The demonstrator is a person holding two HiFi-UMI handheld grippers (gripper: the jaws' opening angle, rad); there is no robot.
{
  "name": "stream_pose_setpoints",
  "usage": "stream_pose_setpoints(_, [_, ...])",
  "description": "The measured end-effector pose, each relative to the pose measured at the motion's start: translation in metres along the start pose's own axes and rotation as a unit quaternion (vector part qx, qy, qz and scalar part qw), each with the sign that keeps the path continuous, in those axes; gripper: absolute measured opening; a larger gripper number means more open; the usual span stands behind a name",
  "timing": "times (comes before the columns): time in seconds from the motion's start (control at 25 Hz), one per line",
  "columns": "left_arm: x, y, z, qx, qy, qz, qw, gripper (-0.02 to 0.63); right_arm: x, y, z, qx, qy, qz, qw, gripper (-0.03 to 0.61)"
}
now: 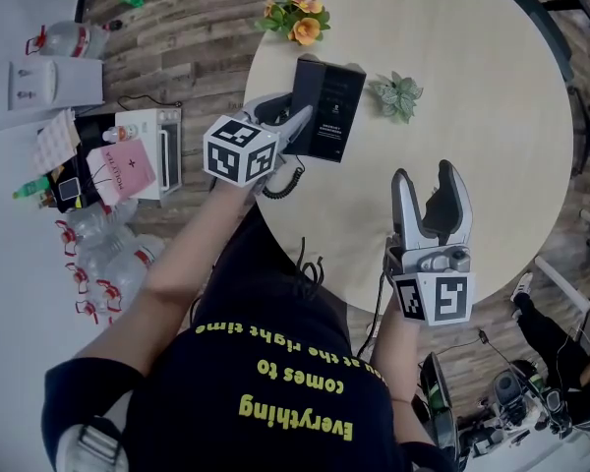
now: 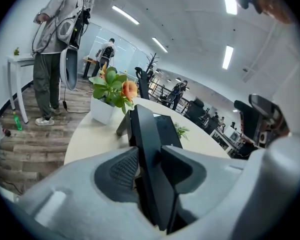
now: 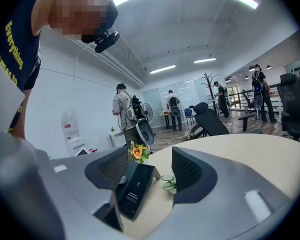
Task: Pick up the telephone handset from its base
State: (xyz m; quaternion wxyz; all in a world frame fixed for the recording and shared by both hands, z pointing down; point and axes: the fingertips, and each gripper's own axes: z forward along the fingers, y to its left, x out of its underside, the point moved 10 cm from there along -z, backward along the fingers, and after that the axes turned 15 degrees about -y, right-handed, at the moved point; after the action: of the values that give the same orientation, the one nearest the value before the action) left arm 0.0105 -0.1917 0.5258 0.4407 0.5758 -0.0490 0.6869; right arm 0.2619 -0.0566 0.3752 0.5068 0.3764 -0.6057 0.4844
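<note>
Your left gripper (image 1: 295, 124) is closed partway, both pads pressing the black telephone handset (image 2: 151, 164). The handset sits at the left side of its base (image 1: 332, 106) on the round table (image 1: 492, 116), near the orange flowers (image 1: 297, 16). Your right gripper (image 1: 428, 175) hovers over the table with its jaws wide apart, holding nothing.

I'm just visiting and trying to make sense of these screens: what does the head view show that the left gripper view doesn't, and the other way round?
Only the head view: the right tool, open and empty over the table, the phone's coiled cord, and bottles on the floor. Only the left gripper view: the left tool closed on the black handset, seen close up, plus people standing in the office. Both: the round table, the orange flowers, the little green plant.
</note>
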Motion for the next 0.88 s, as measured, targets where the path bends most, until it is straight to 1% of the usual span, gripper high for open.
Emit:
stream_pose_setpoints(0.2, [-0.005, -0.004, -0.006, 0.017, 0.003, 0.003, 0.9999, 0.130, 0.000, 0.002, 0.001, -0.004, -0.001, 0.000, 1.000, 0.269])
stream_pose_setpoints(0.28, [-0.007, -0.005, -0.009, 0.025, -0.006, -0.006, 0.9997, 0.119, 0.000, 0.003, 0.001, -0.005, -0.002, -0.001, 1.000, 0.267])
stream_pose_setpoints(0.36, [-0.010, -0.009, -0.014, 0.034, -0.019, -0.013, 0.9991, 0.077, -0.002, 0.005, 0.001, -0.006, -0.006, -0.003, 1.000, 0.260])
stream_pose_setpoints(0.44, [-0.014, -0.015, -0.019, 0.047, -0.029, -0.001, 0.9985, 0.075, -0.005, 0.006, 0.000, -0.007, -0.009, -0.005, 1.000, 0.252])
stream_pose_setpoints(0.52, [-0.018, -0.021, -0.023, 0.058, -0.038, 0.012, 0.9975, 0.075, -0.007, 0.009, -0.001, -0.009, -0.012, -0.006, 1.000, 0.221])
stream_pose_setpoints(0.6, [-0.023, -0.026, -0.028, 0.064, -0.047, 0.016, 0.9967, 0.074, -0.010, 0.012, -0.003, -0.011, -0.014, -0.008, 1.000, 0.201])
stream_pose_setpoints(0.72, [-0.032, -0.032, -0.036, 0.067, -0.063, 0.019, 0.9956, 0.074, -0.013, 0.017, -0.007, -0.012, -0.019, -0.014, 1.000, 0.164])
stream_pose_setpoints(0.88, [-0.047, -0.041, -0.051, 0.066, -0.089, 0.035, 0.9932, 0.074, -0.020, 0.024, -0.015, -0.008, -0.031, -0.025, 0.999, 0.090])
